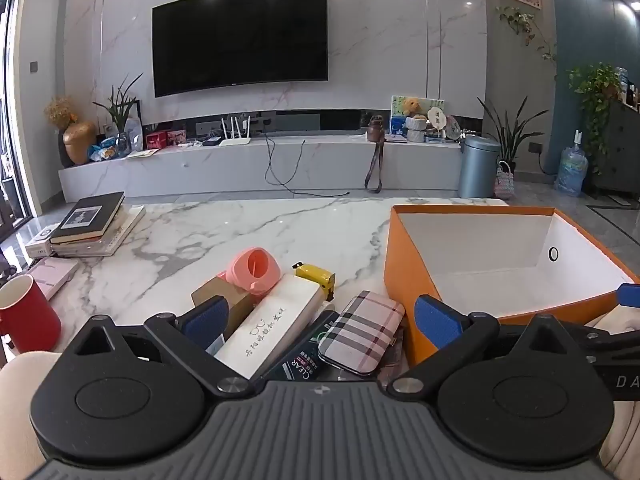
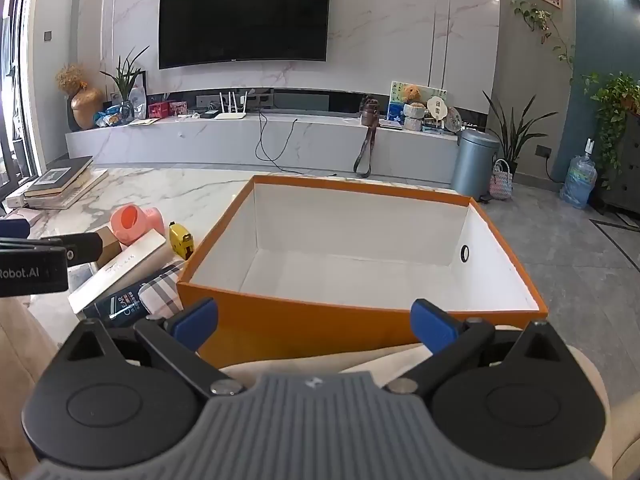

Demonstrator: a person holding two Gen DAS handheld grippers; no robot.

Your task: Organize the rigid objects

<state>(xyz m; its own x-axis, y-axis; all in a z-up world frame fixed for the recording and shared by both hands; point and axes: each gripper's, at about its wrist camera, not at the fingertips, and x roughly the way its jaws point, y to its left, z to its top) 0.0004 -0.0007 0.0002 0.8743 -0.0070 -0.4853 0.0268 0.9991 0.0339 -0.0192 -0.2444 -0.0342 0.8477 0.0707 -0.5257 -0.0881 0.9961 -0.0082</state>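
Both tools (image 1: 320,316) (image 2: 316,322) spread wide, empty, short of the orange box's (image 2: 304,320) near edge, clutter (image 1: 276,320) leftward

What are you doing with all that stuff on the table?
A person is holding two grabbing tools, and both are wide open with nothing in them. The left gripper hovers over a pile: a white box, a plaid case, a pink cup and a yellow tape measure. The right gripper faces the orange box, which has nothing inside yet.
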